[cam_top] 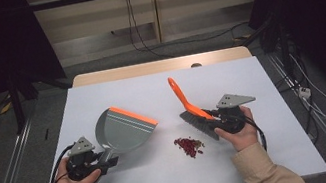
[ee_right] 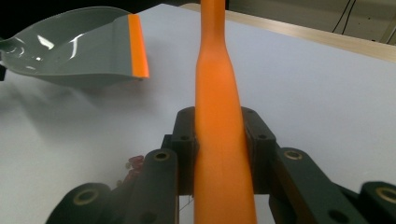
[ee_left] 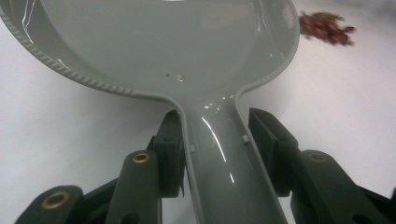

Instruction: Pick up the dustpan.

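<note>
A grey dustpan [cam_top: 124, 128] with an orange lip sits left of centre on the white table [cam_top: 273, 153], its lip facing right. My left gripper [cam_top: 111, 161] is shut on its handle; in the left gripper view the handle [ee_left: 219, 186] runs between the pads of that gripper [ee_left: 215, 126]. My right gripper [cam_top: 212, 115] is shut on the orange handle of a hand brush [cam_top: 183, 95], whose dark bristles [cam_top: 197, 125] rest on the table. In the right gripper view the handle [ee_right: 218, 84] rises between the jaws of that gripper [ee_right: 219, 119]. A small pile of red bits [cam_top: 189, 146] lies between pan and brush.
The table's wooden far edge [cam_top: 161, 66] shows beyond the white sheet. Dark stands and cables cross the floor on both sides. In the left gripper view the red bits [ee_left: 327, 28] lie beyond the pan's right rim.
</note>
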Motion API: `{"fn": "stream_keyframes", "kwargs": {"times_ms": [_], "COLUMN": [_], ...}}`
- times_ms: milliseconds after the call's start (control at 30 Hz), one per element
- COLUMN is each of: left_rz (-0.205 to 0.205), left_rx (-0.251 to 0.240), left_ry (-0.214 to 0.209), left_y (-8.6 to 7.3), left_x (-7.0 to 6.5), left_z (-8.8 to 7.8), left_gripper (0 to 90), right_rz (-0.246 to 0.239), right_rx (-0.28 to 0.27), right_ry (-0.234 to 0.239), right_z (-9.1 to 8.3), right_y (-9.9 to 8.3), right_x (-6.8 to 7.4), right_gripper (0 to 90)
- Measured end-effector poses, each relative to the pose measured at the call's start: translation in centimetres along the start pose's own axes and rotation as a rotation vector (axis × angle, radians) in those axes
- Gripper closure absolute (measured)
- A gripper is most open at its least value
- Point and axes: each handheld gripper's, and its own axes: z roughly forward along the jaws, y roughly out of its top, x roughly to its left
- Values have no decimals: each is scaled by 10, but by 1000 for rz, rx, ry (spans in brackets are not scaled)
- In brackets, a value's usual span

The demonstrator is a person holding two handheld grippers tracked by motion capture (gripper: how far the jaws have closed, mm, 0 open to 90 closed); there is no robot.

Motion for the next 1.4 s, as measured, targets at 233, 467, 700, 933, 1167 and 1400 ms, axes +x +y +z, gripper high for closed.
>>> {"fn": "stream_keyframes", "kwargs": {"times_ms": [233, 467, 700, 933, 1167, 1400], "left_rz": [82, 107, 132, 177, 184, 199], "left_rx": [32, 40, 63, 95, 118, 138], "left_ry": [-81, -140, -195, -240, -268, -281], "left_y": [-4, -8, -12, -14, -14, -15], "left_x": [-8, -9, -9, -16, -20, -20], "left_z": [-1, -6, -10, -7, 0, 3], "left_gripper": [584, 584, 583, 582, 582, 582], "right_rz": [1, 3, -1, 10, 16, 21], "right_rx": [0, -4, -2, -4, -6, -11], "right_ry": [-5, -13, -27, -43, -46, -46], "right_z": [0, 0, 1, 1, 0, -1], "right_y": [0, 0, 0, 1, 0, 0], "right_x": [0, 0, 2, 1, 1, 1], "right_gripper": [712, 713, 713, 713, 712, 713]}}
